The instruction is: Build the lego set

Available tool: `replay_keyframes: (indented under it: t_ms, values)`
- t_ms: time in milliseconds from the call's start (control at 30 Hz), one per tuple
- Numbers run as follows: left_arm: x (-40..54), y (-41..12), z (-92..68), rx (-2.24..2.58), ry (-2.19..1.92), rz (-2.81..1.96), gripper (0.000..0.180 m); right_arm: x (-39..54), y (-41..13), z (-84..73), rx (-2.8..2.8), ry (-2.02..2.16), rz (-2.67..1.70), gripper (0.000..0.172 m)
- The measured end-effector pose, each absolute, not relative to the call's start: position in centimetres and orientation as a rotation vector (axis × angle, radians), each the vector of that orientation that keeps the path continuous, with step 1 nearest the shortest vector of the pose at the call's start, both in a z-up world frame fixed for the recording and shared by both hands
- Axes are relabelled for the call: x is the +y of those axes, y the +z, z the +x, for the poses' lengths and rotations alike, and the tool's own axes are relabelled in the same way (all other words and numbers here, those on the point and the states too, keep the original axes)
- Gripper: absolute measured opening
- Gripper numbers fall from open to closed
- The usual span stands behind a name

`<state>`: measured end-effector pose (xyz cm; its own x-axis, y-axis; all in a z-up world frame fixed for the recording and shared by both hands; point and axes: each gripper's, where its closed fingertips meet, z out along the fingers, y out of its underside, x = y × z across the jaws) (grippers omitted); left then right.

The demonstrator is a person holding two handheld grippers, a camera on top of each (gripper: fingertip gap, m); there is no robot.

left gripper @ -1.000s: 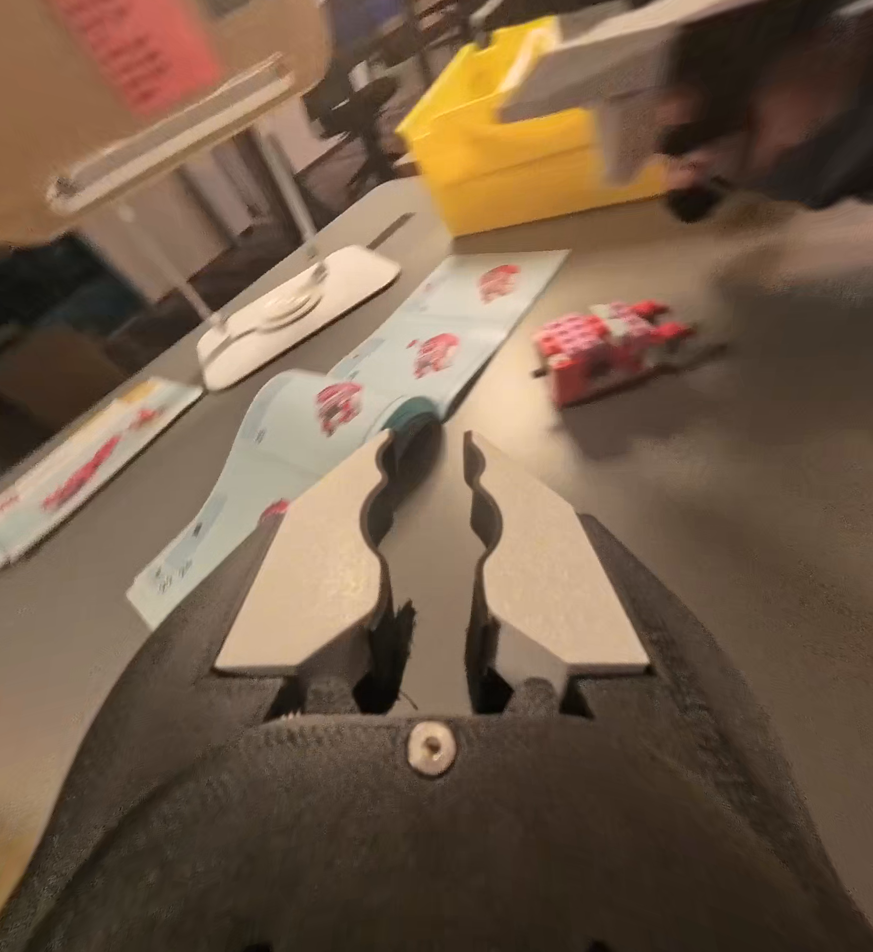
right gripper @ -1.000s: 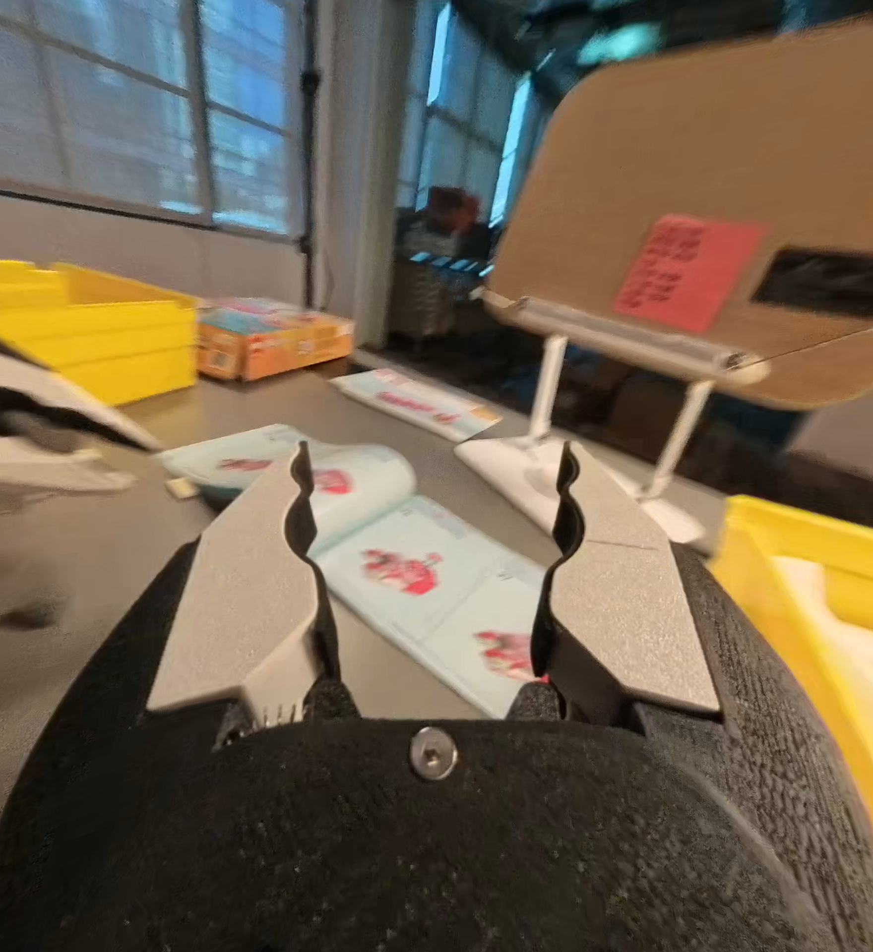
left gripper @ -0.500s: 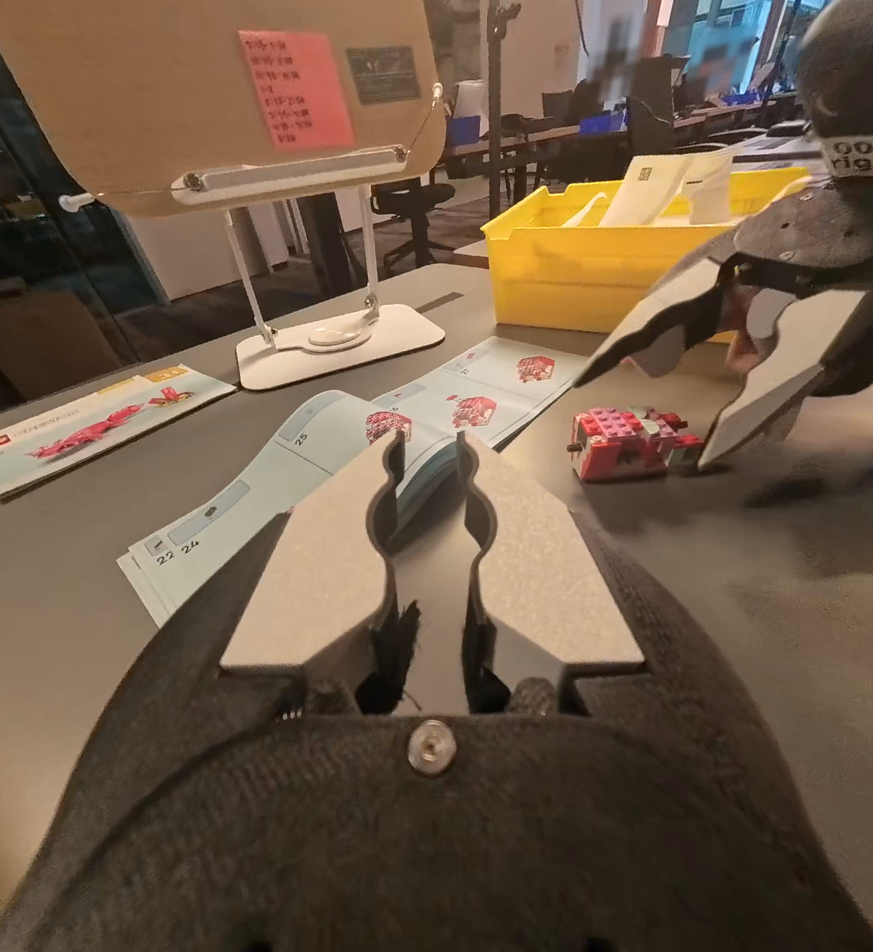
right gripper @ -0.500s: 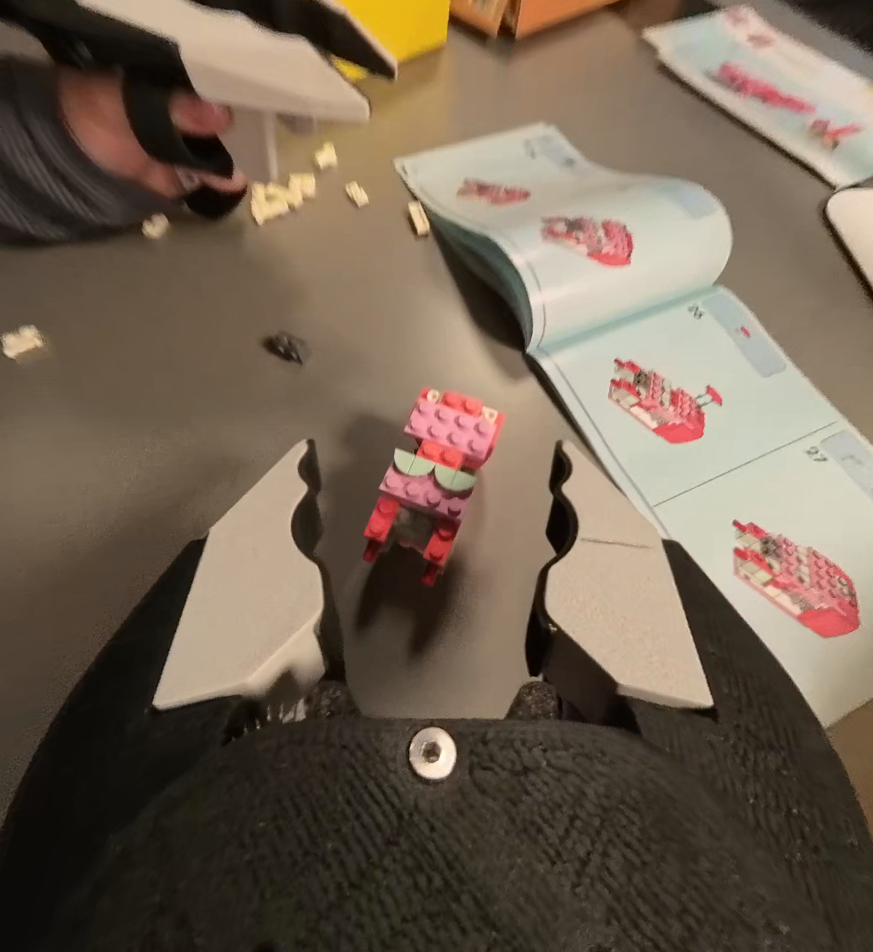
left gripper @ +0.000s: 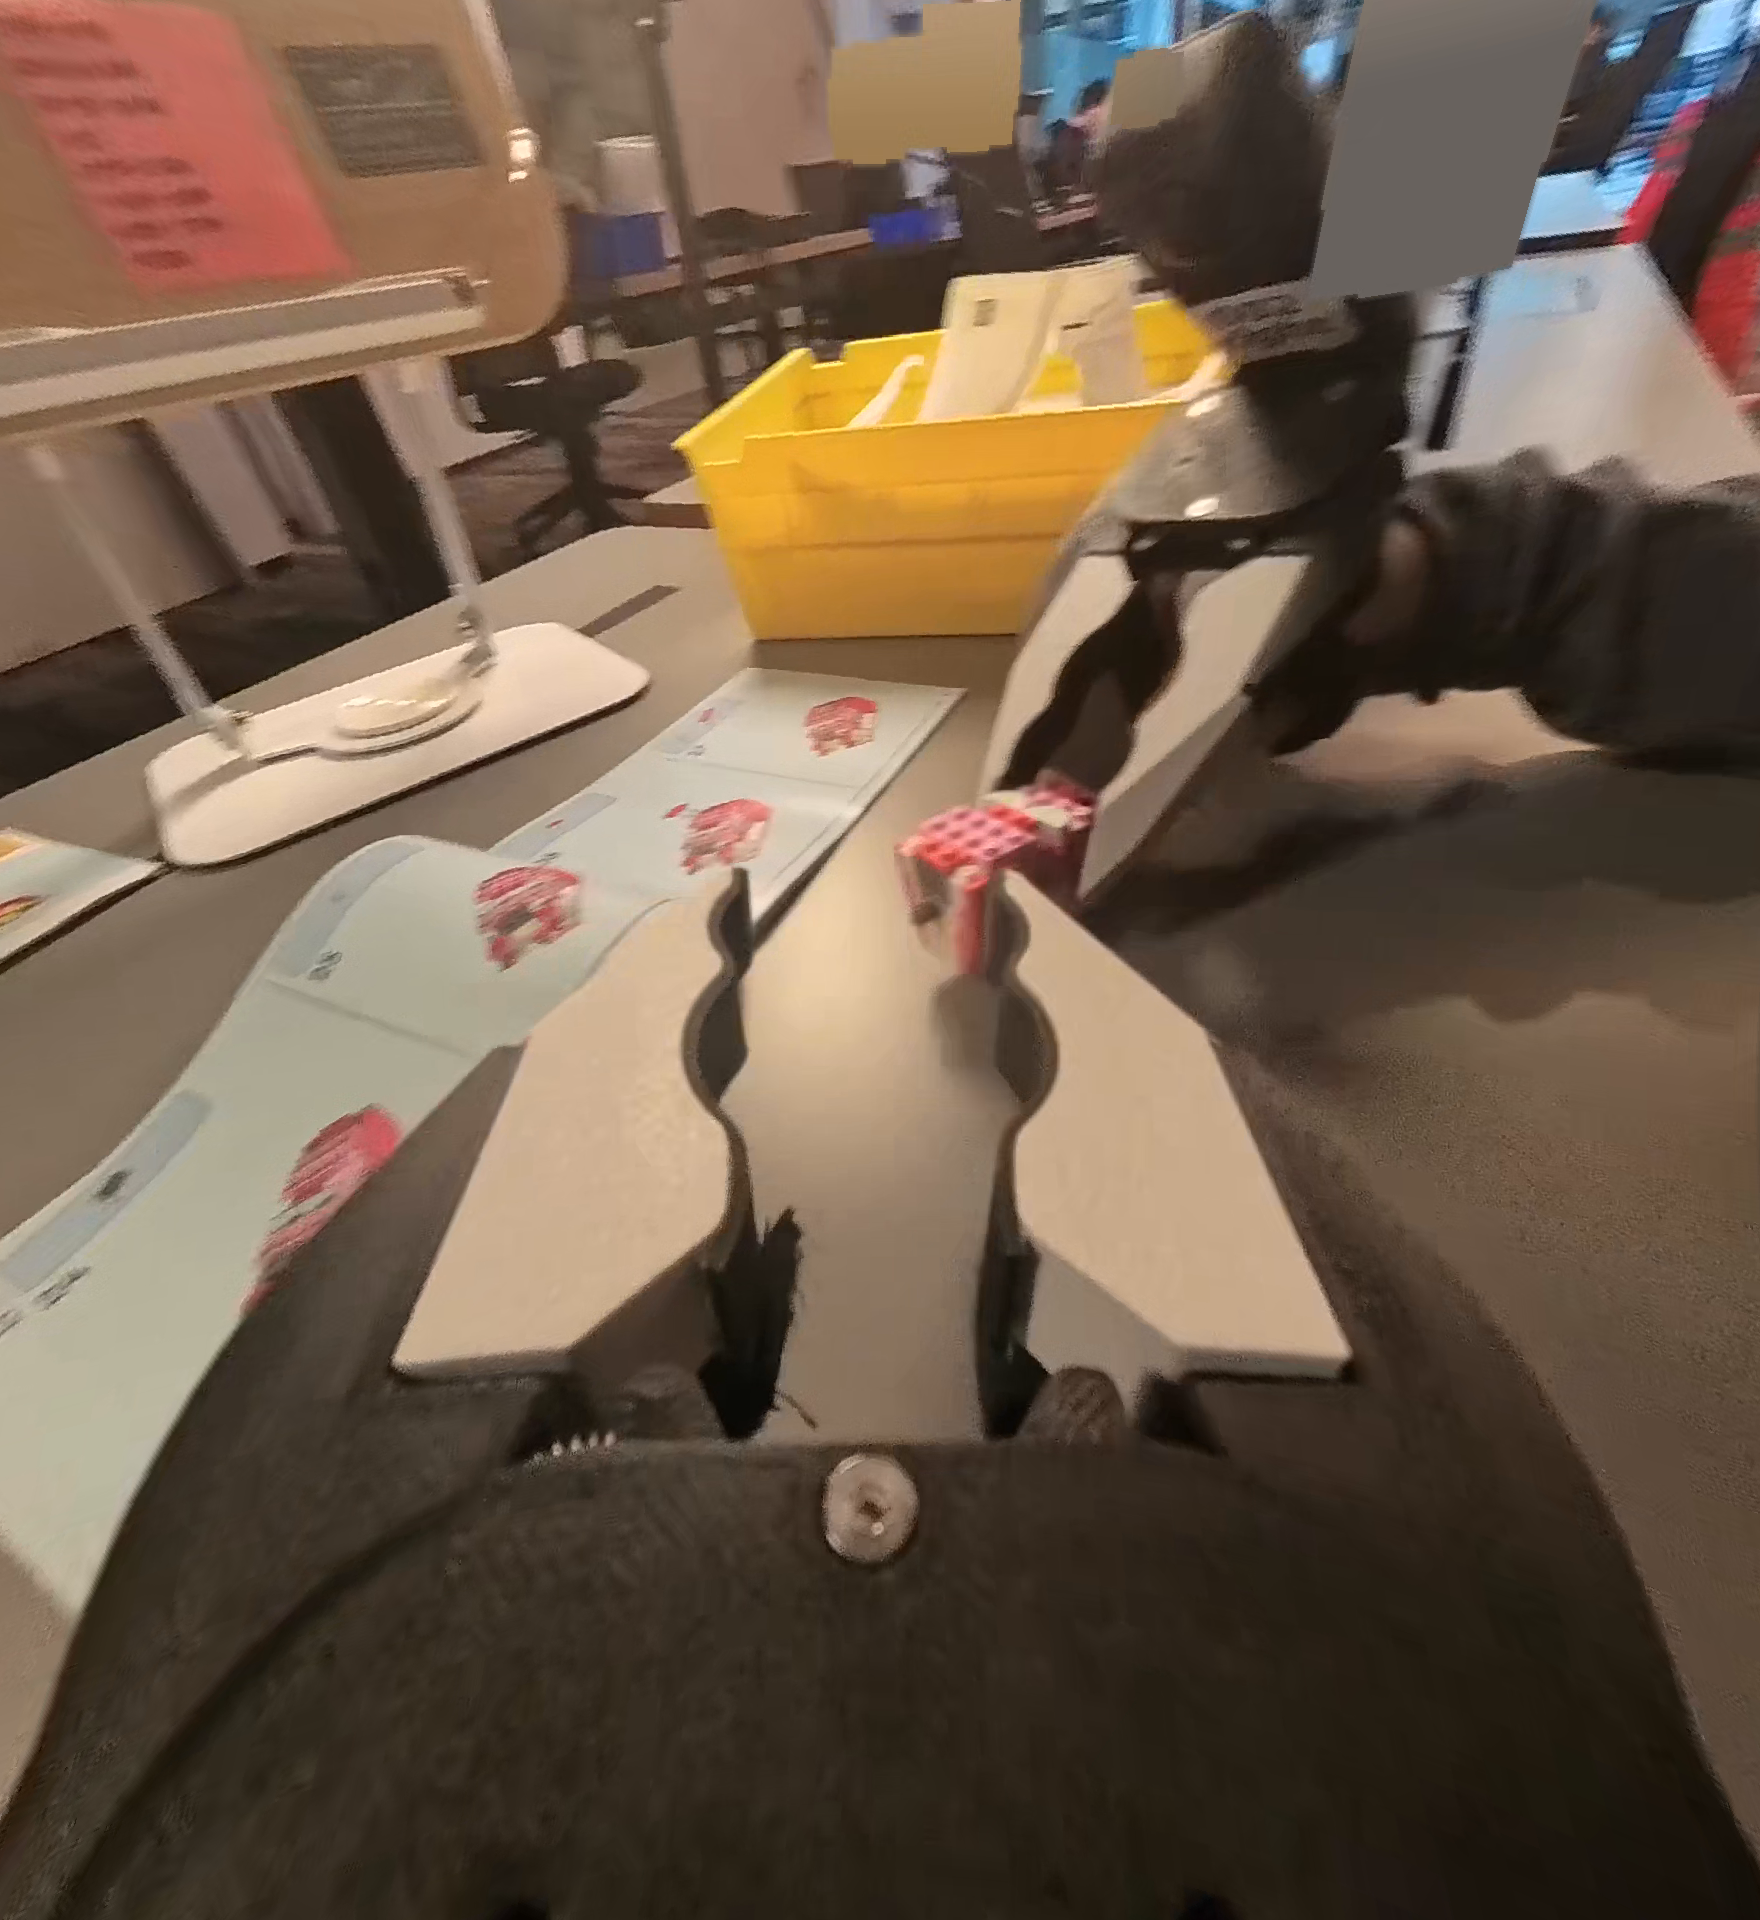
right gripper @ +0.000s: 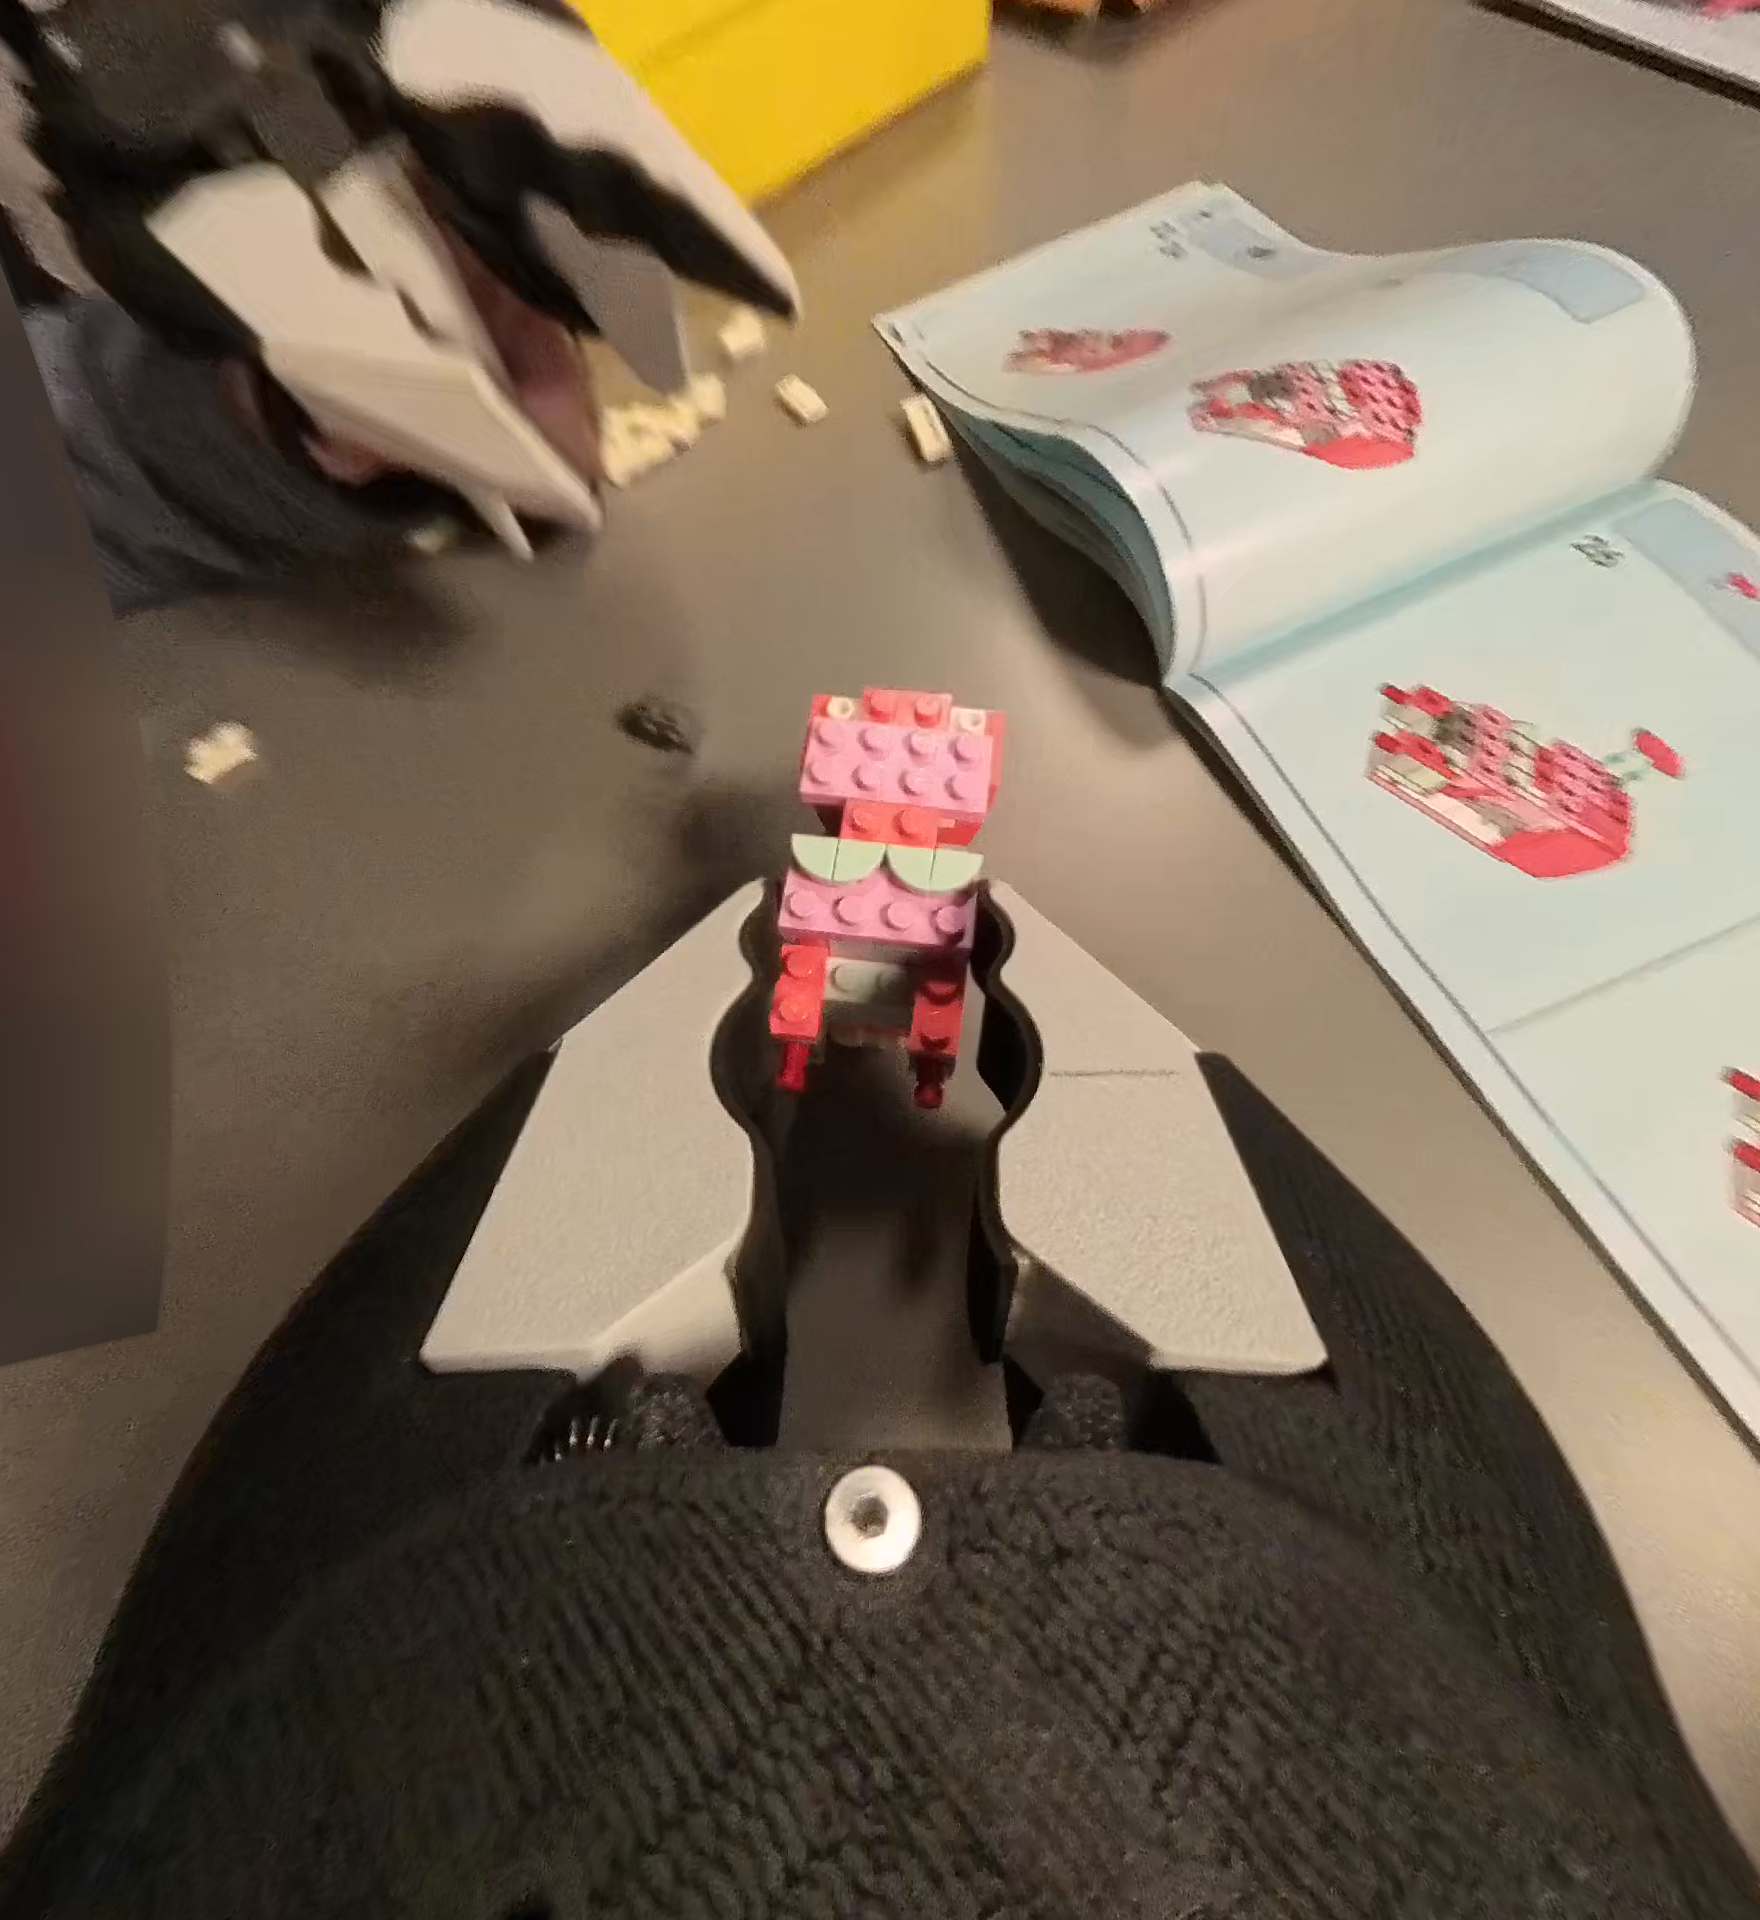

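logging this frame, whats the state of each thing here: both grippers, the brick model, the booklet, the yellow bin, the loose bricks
right gripper: fingers closed on the brick model's lower end
left gripper: fingers apart, nothing between them, near the model
brick model: pink and red, partly built, gripped
booklet: open, one page curled up
yellow bin: open-topped, white sheets standing in it
loose bricks: pale, scattered on the table

We see each gripper [right gripper: 876, 904] as a textured black shell with a silver screw [right gripper: 871, 1534] and two flat grey fingers [left gripper: 606, 1122] with wavy inner edges; one holder wears a dark sleeve [left gripper: 1624, 613].
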<state>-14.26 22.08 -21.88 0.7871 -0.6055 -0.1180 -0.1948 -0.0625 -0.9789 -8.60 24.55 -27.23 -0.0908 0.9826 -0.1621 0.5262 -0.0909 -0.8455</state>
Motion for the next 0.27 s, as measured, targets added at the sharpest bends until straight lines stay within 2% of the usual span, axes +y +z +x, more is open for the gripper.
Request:
replay_keyframes:
  t_ms: [67, 167, 267]
  values:
    - [21.1, -21.2, -12.8, 0.678, -0.484, -1.594, 0.058, 23.2, -26.1, -9.2, -1.625, 1.266, -1.593, 0.035]
    - [19.1, -18.4, -10.8, 0.687, -0.642, -1.456, 0.065, 20.8, -23.4, -9.5, -1.609, 1.485, -1.382, 0.035]
    - [18.9, -18.4, -10.4, 0.666, -0.727, -1.499, 0.079, 19.1, -21.1, -9.1, -1.598, 1.59, -1.184, 0.035]
